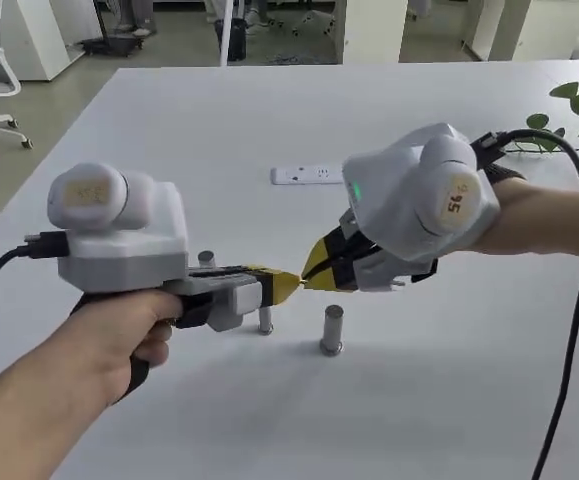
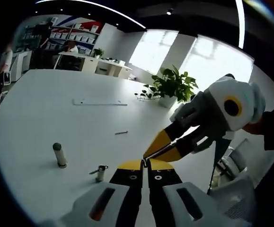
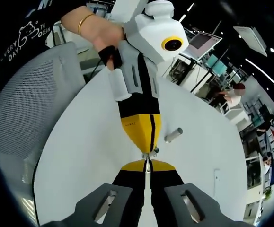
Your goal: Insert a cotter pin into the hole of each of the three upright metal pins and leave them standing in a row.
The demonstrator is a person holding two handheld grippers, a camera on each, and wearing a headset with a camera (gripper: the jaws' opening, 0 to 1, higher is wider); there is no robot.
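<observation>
Left gripper and right gripper meet tip to tip above the table. Both sets of jaws are pinched on one cotter pin, seemingly to regrip it for insertion. The upright metal pins stand just below.

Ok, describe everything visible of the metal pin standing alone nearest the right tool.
The metal pin is a short silver-grey cylinder, steel by its look, with a slightly wider foot. It stands upright on the white table and nothing touches it. In the head view it sits below where the left tool and right tool meet tip to tip, apart from a second pin on its left. Its shaft looks bare.
</observation>
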